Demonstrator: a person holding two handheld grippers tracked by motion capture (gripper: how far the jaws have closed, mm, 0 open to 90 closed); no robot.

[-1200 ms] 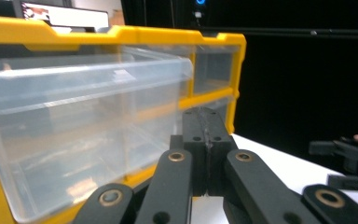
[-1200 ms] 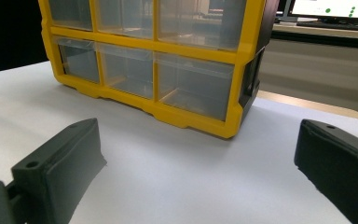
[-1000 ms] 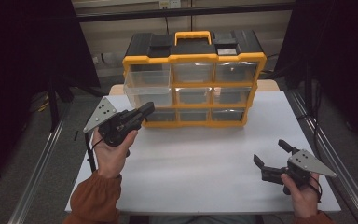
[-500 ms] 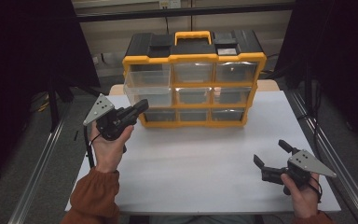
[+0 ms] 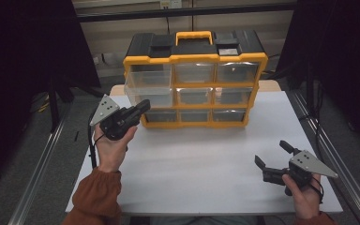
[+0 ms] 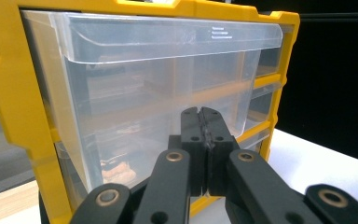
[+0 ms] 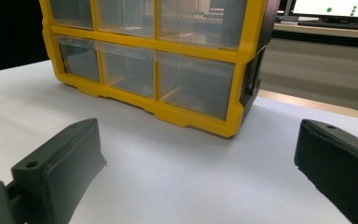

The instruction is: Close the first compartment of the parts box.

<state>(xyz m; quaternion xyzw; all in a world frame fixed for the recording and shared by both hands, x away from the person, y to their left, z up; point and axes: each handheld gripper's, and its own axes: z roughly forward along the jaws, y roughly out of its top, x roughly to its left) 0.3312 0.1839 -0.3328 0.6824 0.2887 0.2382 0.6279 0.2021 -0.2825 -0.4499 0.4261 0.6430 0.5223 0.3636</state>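
From the high view, the yellow drawer cabinet (image 5: 194,79) stands upright at the tabletop's (image 5: 201,164) far edge, long axis running left to right, drawers facing the person. The left gripper (image 5: 143,106), jaws pressed together, points at its left column; the right gripper (image 5: 273,154) rests near the near right corner, jaws wide.

The left gripper view shows the clear drawer (image 6: 158,88) pulled slightly out, small orange-brown pieces (image 6: 116,170) visible low behind it.

The right gripper view shows the cabinet's lower drawers, contents unclear.

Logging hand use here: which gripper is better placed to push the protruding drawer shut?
Left. The left gripper, shut, sits right at the protruding drawer; the right gripper, open, rests far back near the table edge.
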